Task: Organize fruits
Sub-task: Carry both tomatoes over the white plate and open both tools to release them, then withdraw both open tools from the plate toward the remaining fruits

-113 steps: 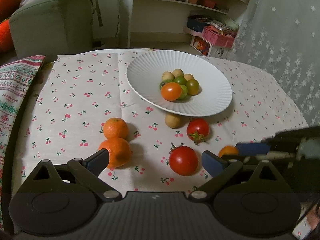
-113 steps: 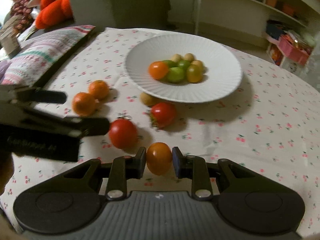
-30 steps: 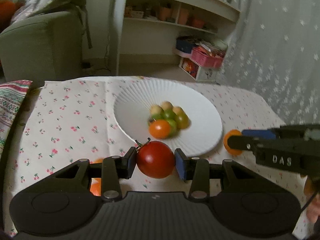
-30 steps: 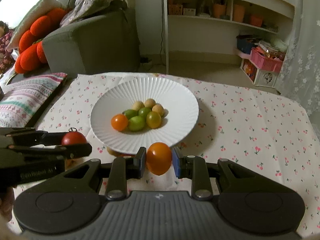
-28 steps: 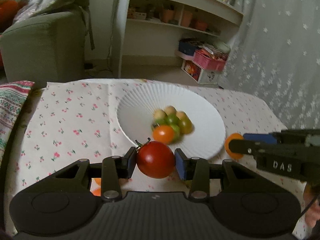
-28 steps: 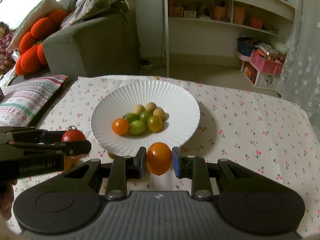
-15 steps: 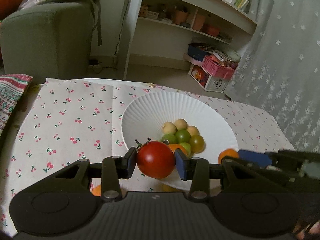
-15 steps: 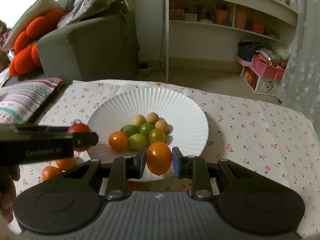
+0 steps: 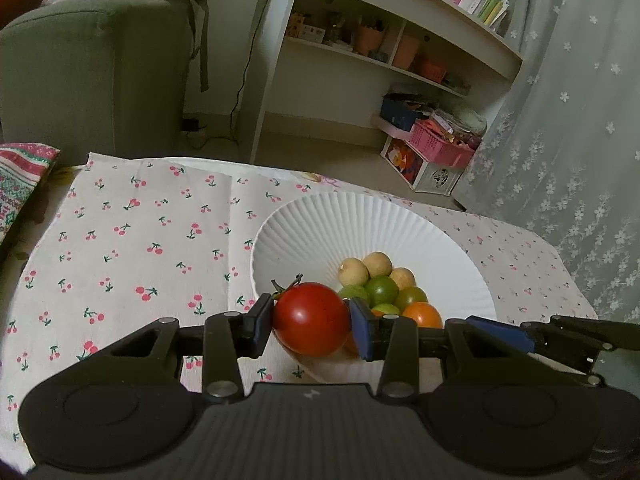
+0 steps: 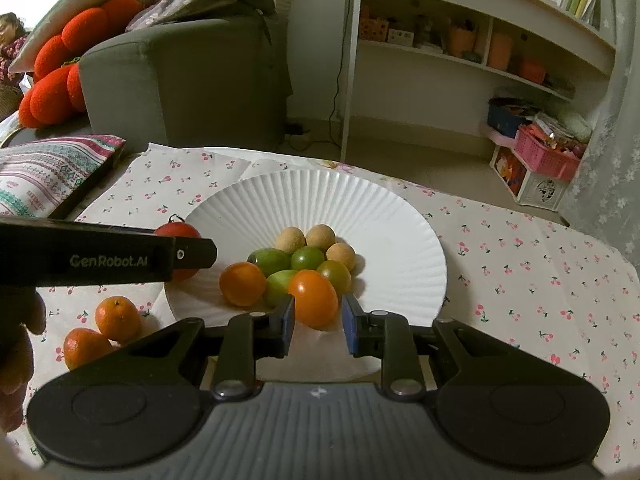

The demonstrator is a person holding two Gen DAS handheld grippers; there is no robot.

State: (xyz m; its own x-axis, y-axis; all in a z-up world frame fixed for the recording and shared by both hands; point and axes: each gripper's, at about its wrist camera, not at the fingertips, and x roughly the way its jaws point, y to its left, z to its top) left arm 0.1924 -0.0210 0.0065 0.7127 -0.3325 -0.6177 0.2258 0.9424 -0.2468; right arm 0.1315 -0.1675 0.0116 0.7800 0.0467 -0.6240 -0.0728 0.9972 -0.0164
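Observation:
My left gripper (image 9: 311,326) is shut on a big red tomato (image 9: 310,319), held over the near left rim of the white ribbed plate (image 9: 320,220). In the right wrist view my right gripper (image 10: 316,318) is shut on an orange tomato (image 10: 314,298) above the plate's (image 10: 400,216) near part. A pile of small green, tan and orange fruits (image 10: 304,258) lies in the plate's middle. The left gripper's arm (image 10: 104,254) crosses that view from the left, with the red tomato (image 10: 176,232) half hidden behind it. The orange tomato (image 9: 422,315) shows beside the right gripper's finger (image 9: 500,332).
Two mandarins (image 10: 102,330) rest on the cherry-print cloth (image 10: 540,264) left of the plate. A patterned cushion (image 10: 44,172) sits at the table's left edge. Behind stand a grey sofa (image 10: 180,80) and a white shelf unit (image 10: 460,60). A hand (image 10: 16,360) holds the left gripper.
Both grippers have moved forward and slightly down with their tomatoes, from short of the plate's near rim to over it. The plate's fruit pile now sits right ahead of the fingers.

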